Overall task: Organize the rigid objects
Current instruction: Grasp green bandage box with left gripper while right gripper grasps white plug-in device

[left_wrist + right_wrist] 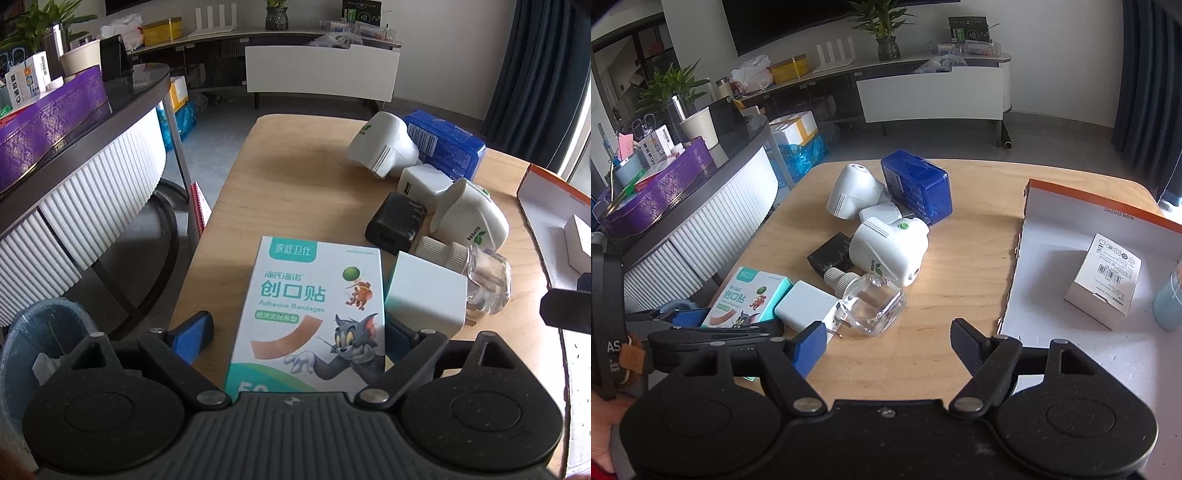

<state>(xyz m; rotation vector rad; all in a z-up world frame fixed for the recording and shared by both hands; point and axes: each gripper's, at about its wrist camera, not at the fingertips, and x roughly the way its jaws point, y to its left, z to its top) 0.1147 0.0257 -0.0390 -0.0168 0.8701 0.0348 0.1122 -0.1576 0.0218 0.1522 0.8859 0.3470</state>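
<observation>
A wooden table (960,258) holds a loose cluster of small household items. The left gripper (299,332) straddles a box of adhesive bandages (310,314) lying flat on the table. Its blue-padded fingers (195,332) stand on either side of the box with a gap visible on the left side, so the jaws are spread and not pressing.

Just right of that gripper sits a white plug adapter (424,299), touching the box's edge. Beyond it lies a clear glass refill bottle (480,273) on its side. Farther ahead are a black charger (395,225), a white USB charger (424,182), two white plug-in vaporizers (472,218) (384,146), and a blue box (447,142) at the back.

The right gripper (890,345) hovers over bare tabletop, jaws wide apart with nothing between them. The glass bottle lies just ahead of its left finger. To its right stands an open cardboard tray (1089,201) with an orange rim, holding a small white carton (1104,284) and a pale blue object, partly cut off.
</observation>
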